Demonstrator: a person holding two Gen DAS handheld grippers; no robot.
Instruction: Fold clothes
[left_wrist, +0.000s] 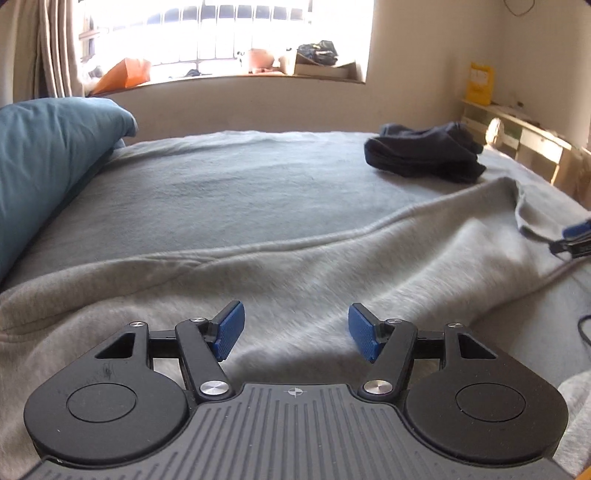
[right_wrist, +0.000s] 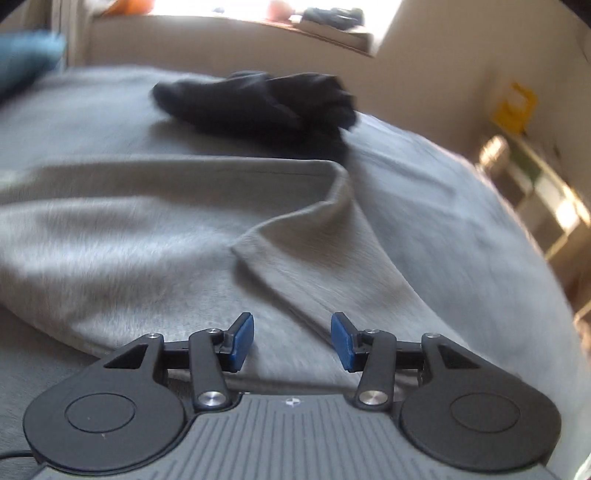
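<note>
A light grey sweatshirt lies spread across the bed, its ribbed hem running left to right. My left gripper is open and empty, just above the sweatshirt's near part. My right gripper is open and empty over the same sweatshirt, close to a folded-over ribbed edge. The right gripper's blue tip also shows at the right edge of the left wrist view. A dark, crumpled garment lies farther back on the bed; it also shows in the right wrist view.
The bed is covered with a grey blanket. A teal pillow lies at the left. A window sill with clutter runs along the back wall. A wooden pallet frame and a yellow bag stand at the right.
</note>
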